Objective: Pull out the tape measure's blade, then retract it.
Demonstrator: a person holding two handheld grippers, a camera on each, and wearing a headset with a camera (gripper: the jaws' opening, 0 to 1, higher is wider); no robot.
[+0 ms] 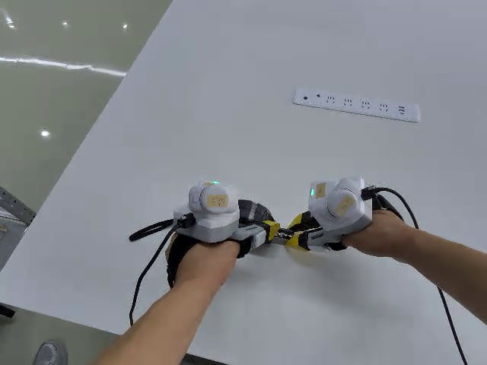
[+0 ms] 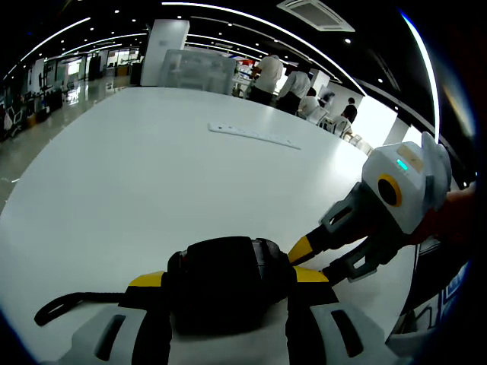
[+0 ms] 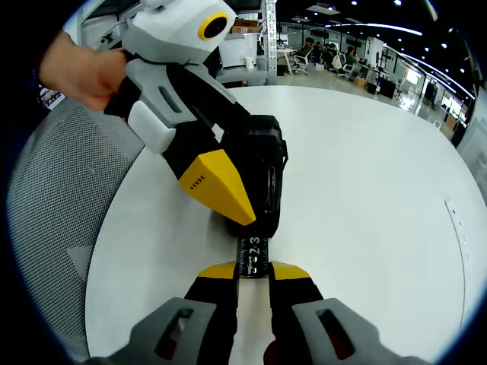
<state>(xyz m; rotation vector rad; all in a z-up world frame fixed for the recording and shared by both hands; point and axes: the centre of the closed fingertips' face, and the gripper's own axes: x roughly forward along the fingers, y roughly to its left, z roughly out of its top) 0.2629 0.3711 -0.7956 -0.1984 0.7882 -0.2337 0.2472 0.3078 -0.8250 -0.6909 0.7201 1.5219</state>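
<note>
White table [image 1: 251, 91]: tape measure [image 3: 266, 152] near front edge, open surface beyond.

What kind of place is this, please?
Likely a large open-plan office or workshop hall: a long white workbench with a power strip, people standing at its far side, and a glossy floor mirroring ceiling lights.

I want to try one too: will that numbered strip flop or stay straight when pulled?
The short blade bridging from the black case to the right gripper looks straight, so probably stiffish. Pulled longer, it may sag. Let go, it likely snaps back.
</note>
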